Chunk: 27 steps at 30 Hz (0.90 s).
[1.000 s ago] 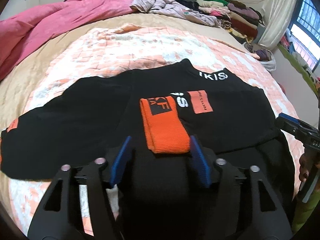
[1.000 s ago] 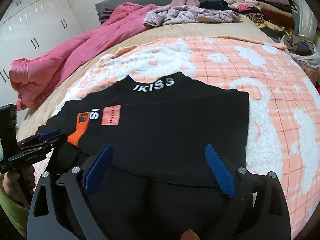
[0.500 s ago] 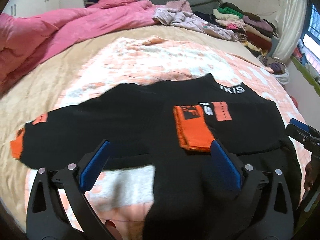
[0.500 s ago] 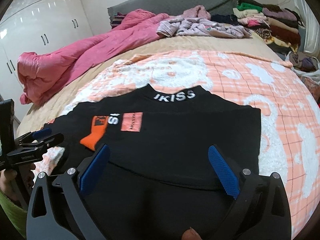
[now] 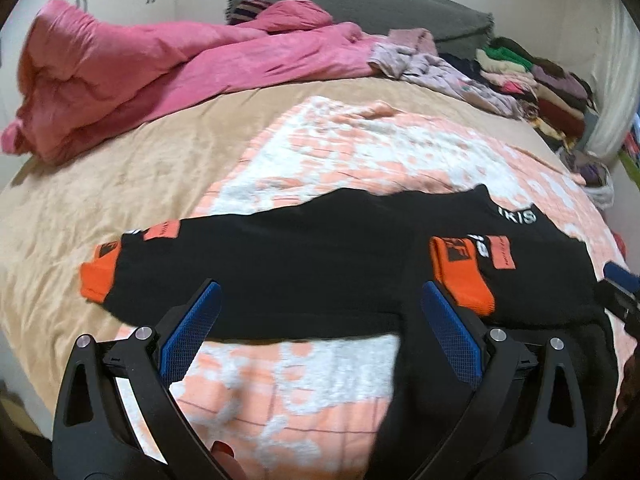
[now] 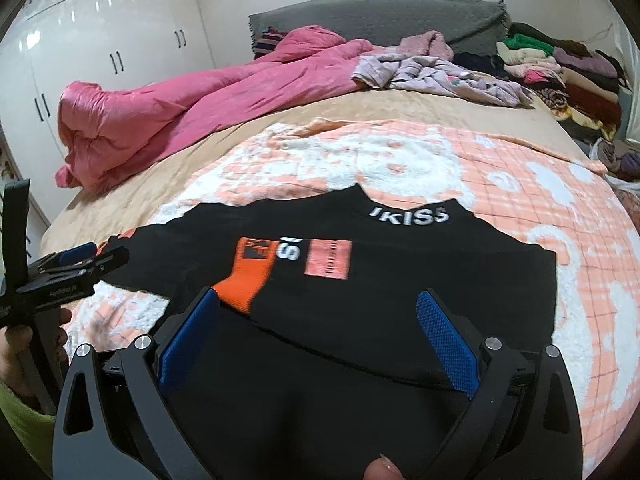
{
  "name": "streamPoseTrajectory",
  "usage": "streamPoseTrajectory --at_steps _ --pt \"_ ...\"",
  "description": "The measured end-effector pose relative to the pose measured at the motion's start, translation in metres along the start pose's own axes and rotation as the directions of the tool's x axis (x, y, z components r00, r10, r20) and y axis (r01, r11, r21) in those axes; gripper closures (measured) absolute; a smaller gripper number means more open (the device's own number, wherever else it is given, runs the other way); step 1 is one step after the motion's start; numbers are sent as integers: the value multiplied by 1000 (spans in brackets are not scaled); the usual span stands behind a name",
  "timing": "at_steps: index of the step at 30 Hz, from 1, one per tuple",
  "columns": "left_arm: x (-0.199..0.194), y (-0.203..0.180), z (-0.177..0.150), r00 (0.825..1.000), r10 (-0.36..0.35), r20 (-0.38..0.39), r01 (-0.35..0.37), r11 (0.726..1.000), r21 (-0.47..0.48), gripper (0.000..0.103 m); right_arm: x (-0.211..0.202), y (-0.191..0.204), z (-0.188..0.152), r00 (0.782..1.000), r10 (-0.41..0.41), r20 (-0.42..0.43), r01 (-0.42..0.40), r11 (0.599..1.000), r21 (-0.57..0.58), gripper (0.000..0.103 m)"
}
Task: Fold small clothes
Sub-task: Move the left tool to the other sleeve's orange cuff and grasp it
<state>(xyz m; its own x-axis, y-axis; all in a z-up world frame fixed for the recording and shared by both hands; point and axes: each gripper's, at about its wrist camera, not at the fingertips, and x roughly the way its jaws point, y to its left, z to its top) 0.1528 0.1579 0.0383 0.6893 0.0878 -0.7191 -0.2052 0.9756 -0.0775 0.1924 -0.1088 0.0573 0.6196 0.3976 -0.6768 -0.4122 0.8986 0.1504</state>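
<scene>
Both tongs point slantwise down at the bed (image 5: 100, 184), held low over its near edge. The left tongs (image 5: 318, 304) stand spread wide, their jaws having just been opening, with nothing gripped; between the blue pads (image 5: 188, 332) show only the lower edge of the black sweater (image 5: 320, 256) and the peach-and-white blanket (image 5: 360, 148) under it. The right tongs (image 6: 320, 320) are likewise spread wide and grip nothing, hovering over the sweater's (image 6: 400, 300) body. From the right wrist view the left tongs (image 6: 80, 258) appear at the far left, held in a hand (image 6: 16, 360) with a green sleeve (image 6: 24, 412) (a fingertip also peeps in at the bottom edge of each view).

The sweater lies flat on the blanket (image 6: 520, 160), neck away from the cameras. One sleeve is folded across the chest, its orange cuff (image 6: 248, 276) lying on the black cloth; the other sleeve stretches out to the side, ending in a second orange cuff (image 5: 98, 276) on the tan bedsheet.

White letters on the collar read "IKISS" (image 6: 408, 216). On the folded sleeve sit a large white "S" and a peach patch (image 6: 328, 258) with small print too blurred to read.

Behind lie a pink quilt (image 6: 180, 108) and a stack of folded clothes (image 6: 560, 68).
</scene>
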Motion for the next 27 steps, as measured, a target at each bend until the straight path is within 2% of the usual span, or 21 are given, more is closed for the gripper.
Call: streamPoseTrajectory --at_steps 11,16,24,27 --pt "-7 48 9 998 65 22 -62 990 -128 10 7 52 15 999 41 36 -39 997 -70 5" --pt "-4 67 12 995 99 19 -95 981 -168 10 15 74 15 999 28 24 -24 989 -144 5" --pt "5 103 12 980 197 7 -187 943 -274 10 26 93 17 999 47 19 -44 987 -153 5" --pt "11 116 9 978 206 -20 -202 928 -313 10 30 98 18 998 53 15 -50 987 -154 5"
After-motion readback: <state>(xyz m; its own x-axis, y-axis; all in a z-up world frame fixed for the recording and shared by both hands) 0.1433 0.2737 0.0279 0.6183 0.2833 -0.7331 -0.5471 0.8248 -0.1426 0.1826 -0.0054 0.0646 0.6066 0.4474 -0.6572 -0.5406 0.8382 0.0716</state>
